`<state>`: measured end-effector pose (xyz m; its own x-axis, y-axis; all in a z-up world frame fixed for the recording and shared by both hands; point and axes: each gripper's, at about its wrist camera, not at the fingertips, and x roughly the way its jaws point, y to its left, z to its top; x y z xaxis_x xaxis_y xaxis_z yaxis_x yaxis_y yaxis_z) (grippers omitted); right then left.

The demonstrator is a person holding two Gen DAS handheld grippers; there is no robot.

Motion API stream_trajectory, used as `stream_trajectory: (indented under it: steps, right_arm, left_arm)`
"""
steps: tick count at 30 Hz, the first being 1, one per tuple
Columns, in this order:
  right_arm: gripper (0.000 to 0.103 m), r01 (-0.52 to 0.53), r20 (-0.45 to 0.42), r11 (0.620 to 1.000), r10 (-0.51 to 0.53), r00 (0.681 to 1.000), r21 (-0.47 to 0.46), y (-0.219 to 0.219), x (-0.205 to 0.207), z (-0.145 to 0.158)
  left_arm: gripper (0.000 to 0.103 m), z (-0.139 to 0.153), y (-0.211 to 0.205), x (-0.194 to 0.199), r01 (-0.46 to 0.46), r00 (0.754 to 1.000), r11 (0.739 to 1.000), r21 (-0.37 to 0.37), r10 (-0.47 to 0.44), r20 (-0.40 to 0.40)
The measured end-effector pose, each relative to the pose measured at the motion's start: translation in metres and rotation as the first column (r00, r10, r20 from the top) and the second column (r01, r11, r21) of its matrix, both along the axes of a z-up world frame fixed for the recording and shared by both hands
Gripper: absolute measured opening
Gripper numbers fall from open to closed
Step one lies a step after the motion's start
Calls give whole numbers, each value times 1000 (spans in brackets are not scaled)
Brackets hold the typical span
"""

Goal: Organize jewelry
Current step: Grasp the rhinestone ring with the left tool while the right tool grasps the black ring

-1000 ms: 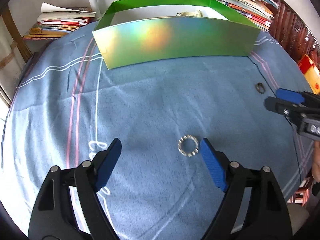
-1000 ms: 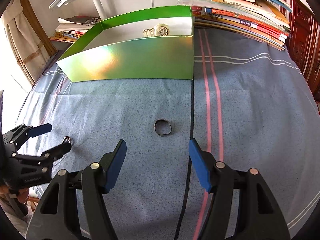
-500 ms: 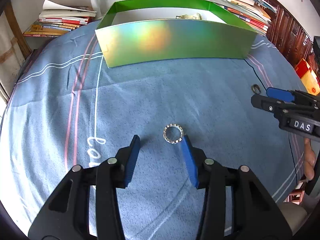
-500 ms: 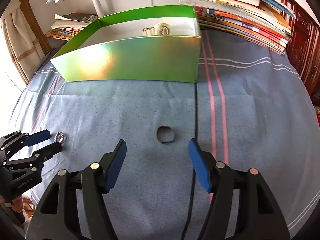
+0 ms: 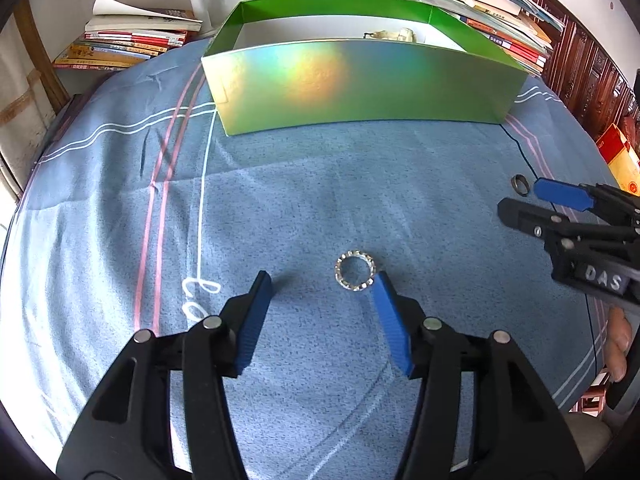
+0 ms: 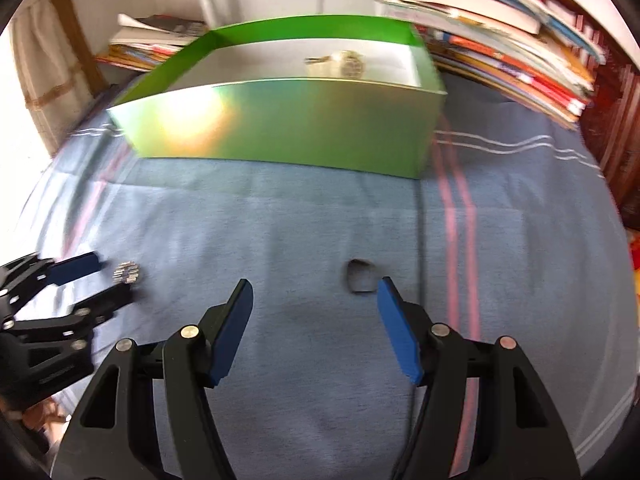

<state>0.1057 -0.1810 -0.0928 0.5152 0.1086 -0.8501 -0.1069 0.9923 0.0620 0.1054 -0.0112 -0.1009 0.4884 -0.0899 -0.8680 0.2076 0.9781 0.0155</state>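
Observation:
A silver beaded ring lies on the blue cloth just ahead of my left gripper, close to its right fingertip. The left gripper is open and empty. A dark ring lies just ahead of my right gripper, near its right fingertip; it also shows in the left wrist view. The right gripper is open and empty. A green box stands at the back with a pale watch inside. The silver ring also shows in the right wrist view.
Stacks of books lie behind the box at left and more books at right. A dark wooden cabinet stands at the far right. The blue striped cloth covers the round table.
My left gripper narrowed half a second ago and has now widened, still behind the silver ring. My right gripper has moved forward, so the dark ring lies nearer its right fingertip.

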Motion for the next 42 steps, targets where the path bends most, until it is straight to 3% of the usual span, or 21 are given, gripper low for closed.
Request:
stream_trajectory:
  steps: [9, 12, 14, 15, 17, 22, 32, 42]
  right_arm:
    - [61, 49, 1, 998, -49, 999, -40, -5, 3, -6]
    - [42, 62, 14, 997, -62, 998, -37, -6, 6, -6]
    - [21, 73, 17, 997, -73, 997, -31, -8, 5, -6]
    - [20, 76, 15, 997, -76, 997, -23, -10, 5, -6]
    - [20, 74, 15, 997, -73, 997, -21, -9, 6, -6]
    - [20, 70, 9, 997, -70, 998, -30, -5, 4, -6]
    - [20, 65, 7, 997, -65, 998, -35, -6, 3, -6]
    - [27, 70, 18, 997, -70, 997, -36, -7, 6, -8]
  left_arm:
    - [55, -1, 0, 1, 1, 1000, 1000, 1, -1, 2]
    - [55, -1, 0, 1, 0, 1000, 1000, -1, 0, 4]
    - [56, -1, 0, 2, 0, 1000, 1000, -2, 0, 5]
    - [56, -1, 0, 2, -2, 1000, 1000, -3, 2, 6]
    - [53, -1, 0, 2, -5, 1000, 1000, -5, 5, 10]
    - [19, 0, 1, 3, -15, 1000, 1000, -17, 15, 15]
    - [19, 0, 3, 6, -21, 1000, 999, -28, 22, 12]
    - [35, -1, -8, 8, -1, 1000, 1000, -4, 1, 16]
